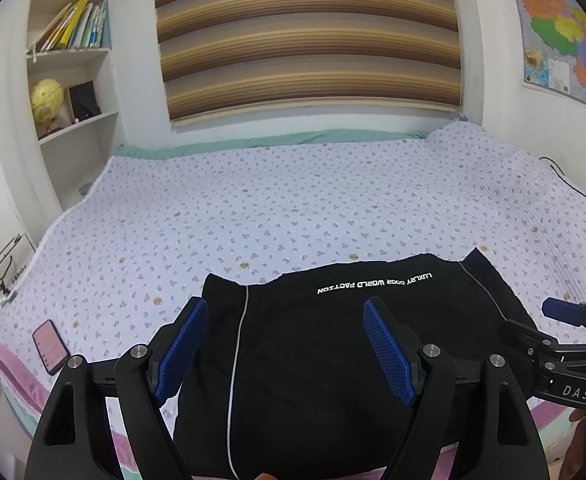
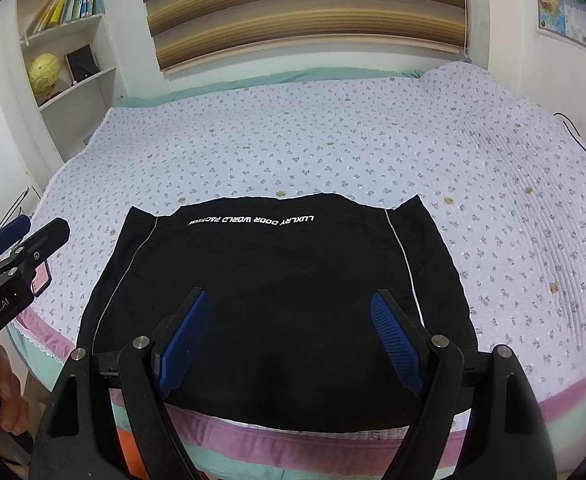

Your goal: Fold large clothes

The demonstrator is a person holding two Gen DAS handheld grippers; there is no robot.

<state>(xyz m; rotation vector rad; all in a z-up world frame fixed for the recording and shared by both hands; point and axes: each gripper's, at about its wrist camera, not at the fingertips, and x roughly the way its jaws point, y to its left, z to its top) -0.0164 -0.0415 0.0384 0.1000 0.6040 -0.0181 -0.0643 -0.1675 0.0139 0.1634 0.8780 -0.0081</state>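
Observation:
A black garment (image 1: 313, 344) (image 2: 273, 280) lies folded into a flat rectangle near the front edge of the bed, with white lettering along its far edge and thin white piping down both sides. My left gripper (image 1: 285, 312) hovers open over the garment's left half, its blue pads holding nothing. Over the garment's middle my right gripper (image 2: 289, 298) is also open and empty. Each gripper shows at the edge of the other's view: the right gripper (image 1: 541, 320) beside the garment's right side, the left gripper (image 2: 33, 228) beside its left side.
The bed's floral quilt (image 1: 293, 208) (image 2: 333, 140) stretches far behind the garment. A phone (image 1: 51, 346) with a pink screen lies at the front left. A black cable (image 1: 573, 188) runs along the right side. Bookshelves with a globe (image 1: 47, 100) stand at the back left.

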